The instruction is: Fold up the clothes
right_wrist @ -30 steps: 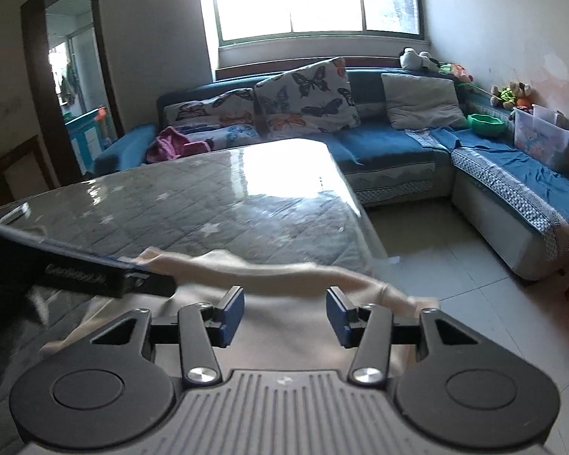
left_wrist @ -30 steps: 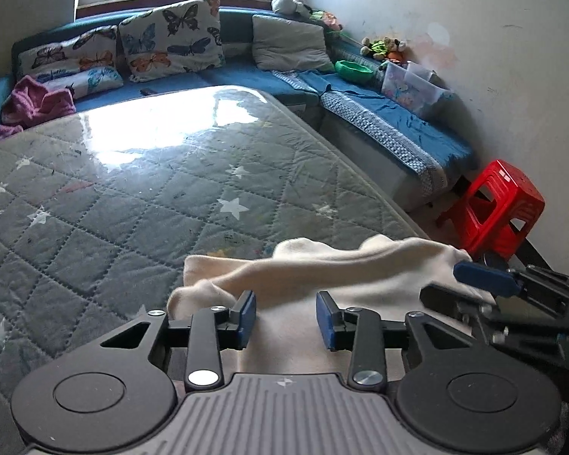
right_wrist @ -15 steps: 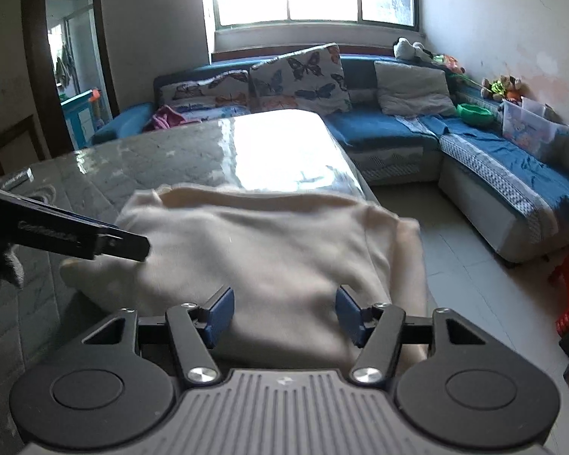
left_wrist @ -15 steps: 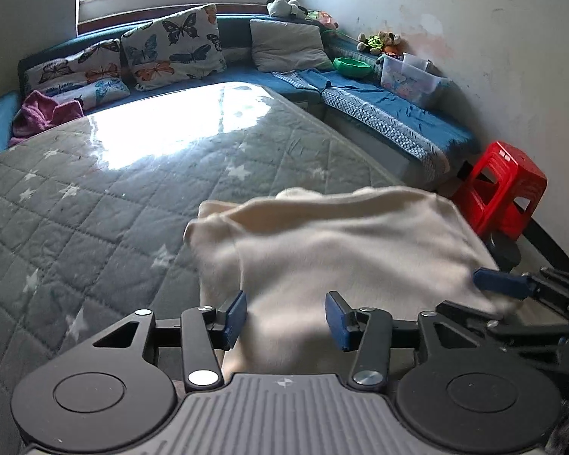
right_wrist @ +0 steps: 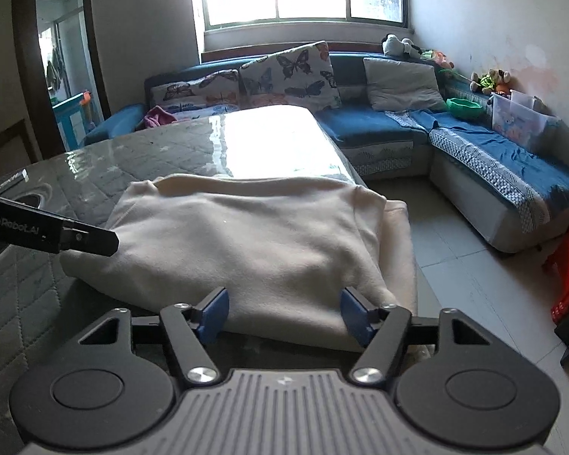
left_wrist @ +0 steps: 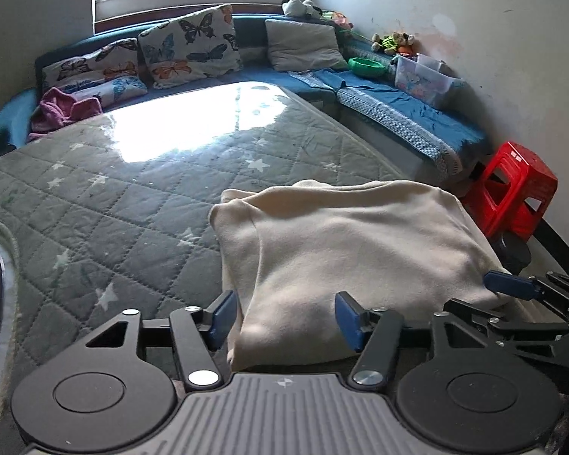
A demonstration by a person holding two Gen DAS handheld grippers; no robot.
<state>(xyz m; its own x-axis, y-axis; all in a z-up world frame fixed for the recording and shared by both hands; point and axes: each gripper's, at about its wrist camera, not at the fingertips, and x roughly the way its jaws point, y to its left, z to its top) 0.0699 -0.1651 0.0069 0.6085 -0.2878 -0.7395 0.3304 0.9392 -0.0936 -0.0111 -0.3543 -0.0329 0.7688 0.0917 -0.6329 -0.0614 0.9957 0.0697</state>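
A cream garment [left_wrist: 345, 242] lies folded in a thick rectangle near the right edge of the grey quilted table [left_wrist: 106, 189]. It also shows in the right wrist view [right_wrist: 246, 239]. My left gripper [left_wrist: 284, 318] is open, its blue pads either side of the garment's near left corner. My right gripper [right_wrist: 284, 314] is open at the garment's near right edge. The right gripper also shows at the right of the left wrist view [left_wrist: 512, 292], and one left finger [right_wrist: 87, 240] shows in the right wrist view.
A blue corner sofa [right_wrist: 474, 151] with butterfly cushions [left_wrist: 189, 49] runs behind and right of the table. A pink cloth [left_wrist: 60, 108] lies on the sofa. A red plastic stool [left_wrist: 512, 189] stands on the tiled floor [right_wrist: 455, 250] at the right.
Both grippers drew back toward me and their jaws opened wider. The garment, bunched low a second ago, now lies spread as a folded rectangle on the table.
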